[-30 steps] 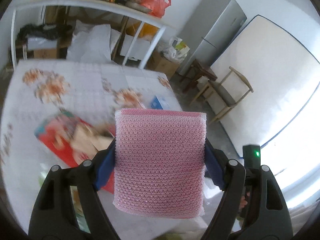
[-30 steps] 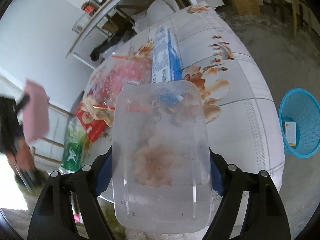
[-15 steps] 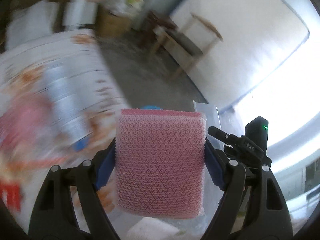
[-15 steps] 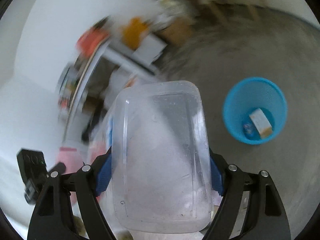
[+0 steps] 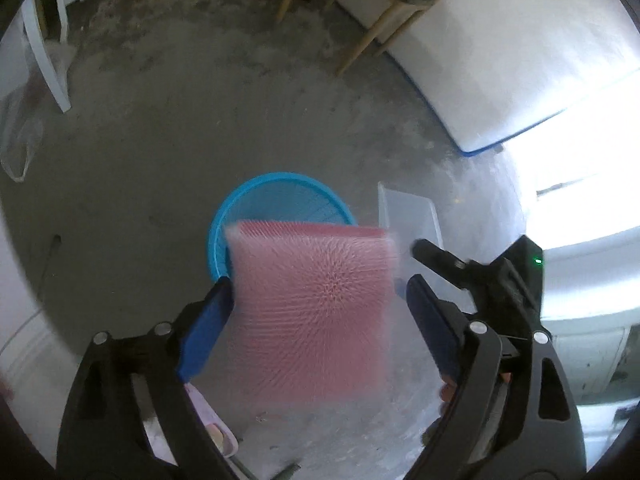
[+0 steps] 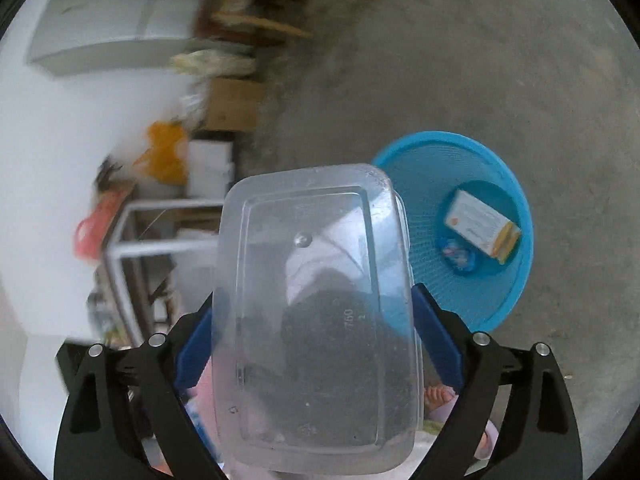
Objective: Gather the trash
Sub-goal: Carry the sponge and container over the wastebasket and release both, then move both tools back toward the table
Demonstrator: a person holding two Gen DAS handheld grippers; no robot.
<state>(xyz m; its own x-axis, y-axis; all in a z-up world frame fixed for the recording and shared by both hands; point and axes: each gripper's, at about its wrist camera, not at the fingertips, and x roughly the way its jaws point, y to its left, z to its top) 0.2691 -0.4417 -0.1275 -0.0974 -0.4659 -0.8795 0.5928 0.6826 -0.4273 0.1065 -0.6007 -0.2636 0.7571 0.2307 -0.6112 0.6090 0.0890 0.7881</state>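
Left gripper (image 5: 318, 310): jaws had just been opening; the pink foam-mesh pad (image 5: 312, 312) sat blurred between them, its right edge clear of the pad, apparently released above the round blue mesh plastic wastebasket (image 5: 256, 196). Right gripper (image 6: 316, 330): jaws likewise just widened around the clear rectangular plastic food container (image 6: 316, 308), beside and above the wastebasket. Both pieces had come off the worktop; drop looked underway.
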